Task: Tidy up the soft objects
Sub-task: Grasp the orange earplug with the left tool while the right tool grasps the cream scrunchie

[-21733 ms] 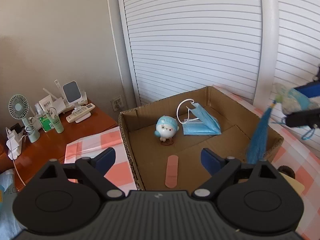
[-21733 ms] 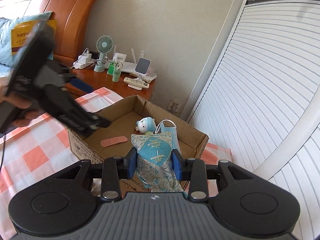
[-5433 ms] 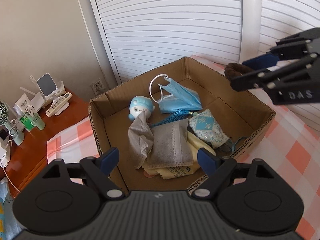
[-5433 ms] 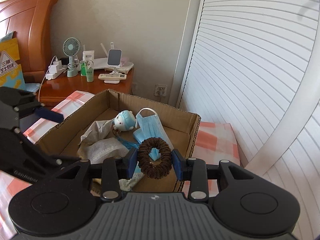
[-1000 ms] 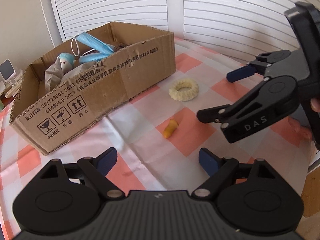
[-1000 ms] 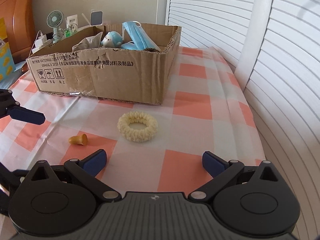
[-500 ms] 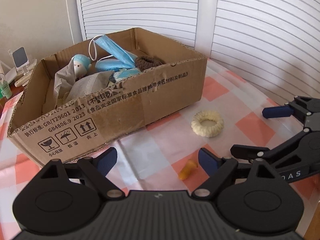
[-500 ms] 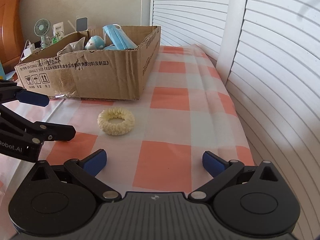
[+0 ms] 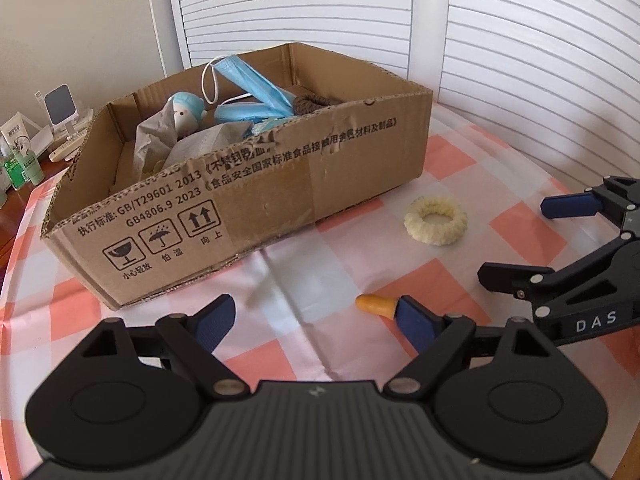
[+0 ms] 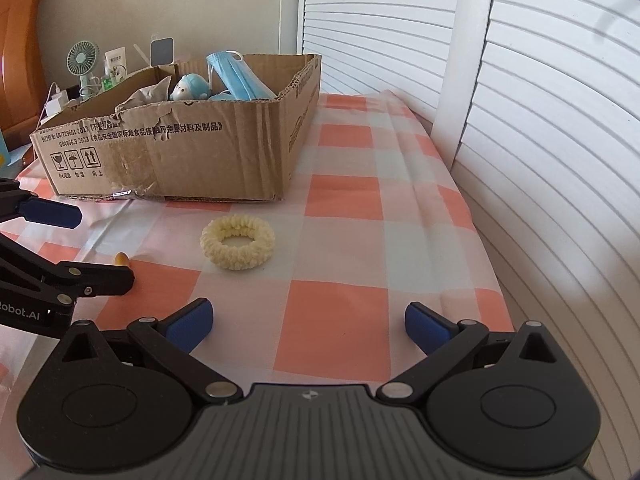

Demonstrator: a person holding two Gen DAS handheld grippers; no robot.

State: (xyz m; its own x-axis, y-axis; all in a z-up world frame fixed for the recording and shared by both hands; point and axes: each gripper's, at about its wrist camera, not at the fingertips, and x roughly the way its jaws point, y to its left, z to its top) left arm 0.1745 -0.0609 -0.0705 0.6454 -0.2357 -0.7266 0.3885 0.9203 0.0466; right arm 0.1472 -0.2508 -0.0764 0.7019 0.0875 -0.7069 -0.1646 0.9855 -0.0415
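Both tongs come down low over the checked surface [image 10: 340,216] now, and the cardboard box [image 9: 256,200] you were looking into a few seconds back sits ahead of you, seen from the side. The brown scrunchie [image 9: 316,101] is in there with the blue mask [image 9: 248,80] and the little plush [image 9: 186,114], so that drop looks done. Your left tongs [image 9: 316,320] are wide and empty, the right-hand pad just beside the small orange piece [image 9: 374,304]. Your right tongs [image 10: 306,326] are wide and empty too, with the cream scrunchie [image 10: 238,242] straight ahead, lying near the box. My read: two pickups left, one per hand.
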